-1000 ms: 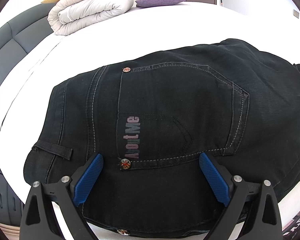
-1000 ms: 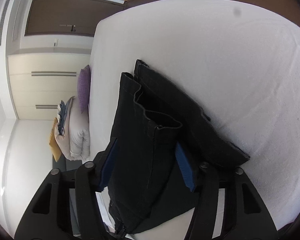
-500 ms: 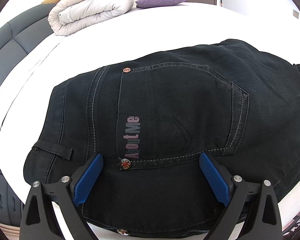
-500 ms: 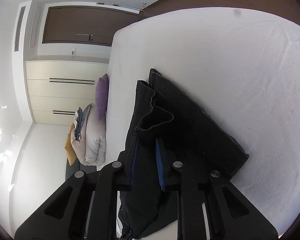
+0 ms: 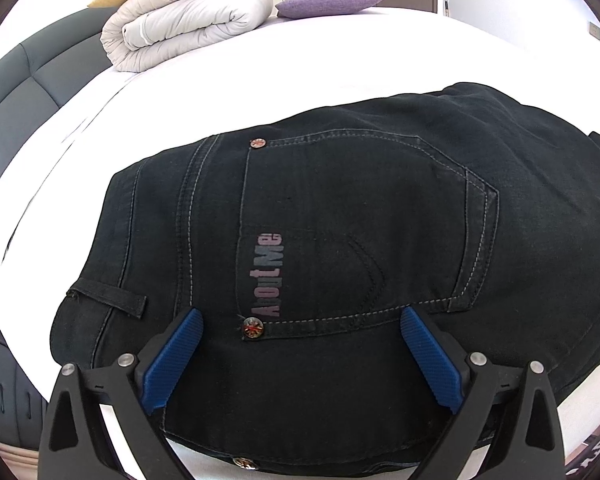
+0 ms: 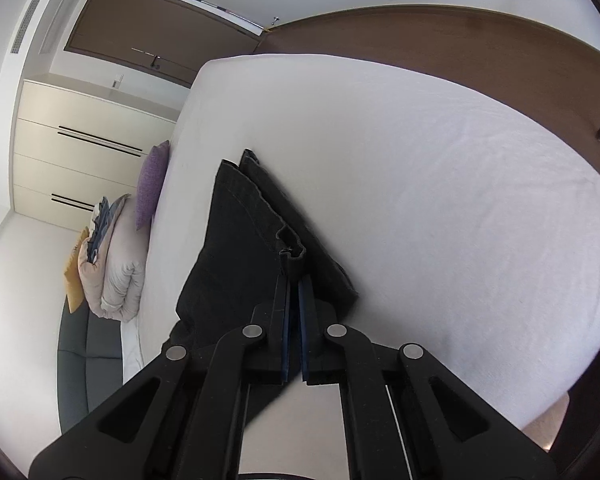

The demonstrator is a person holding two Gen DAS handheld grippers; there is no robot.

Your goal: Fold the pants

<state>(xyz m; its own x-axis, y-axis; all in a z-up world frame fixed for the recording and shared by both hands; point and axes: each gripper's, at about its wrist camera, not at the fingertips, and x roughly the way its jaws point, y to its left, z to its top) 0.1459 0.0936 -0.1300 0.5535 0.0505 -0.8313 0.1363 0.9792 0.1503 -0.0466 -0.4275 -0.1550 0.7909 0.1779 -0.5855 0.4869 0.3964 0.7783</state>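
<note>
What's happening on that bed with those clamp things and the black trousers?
A person is folding a pair of black jeans on a white bed, using a two-finger gripper in each hand. The right gripper has just closed its jaws and now pinches the hem of one leg, lifting it off the sheet. The left gripper hangs open over the seat of the jeans, its blue pads either side of the back pocket, gripping nothing. A rolled duvet and purple cushion lie further up the bed.

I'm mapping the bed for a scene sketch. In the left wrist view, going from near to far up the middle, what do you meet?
Left gripper with its jaws wide apart → black pants, back pocket up → bare white sheet → folded duvet and purple pillow at the far end.
</note>
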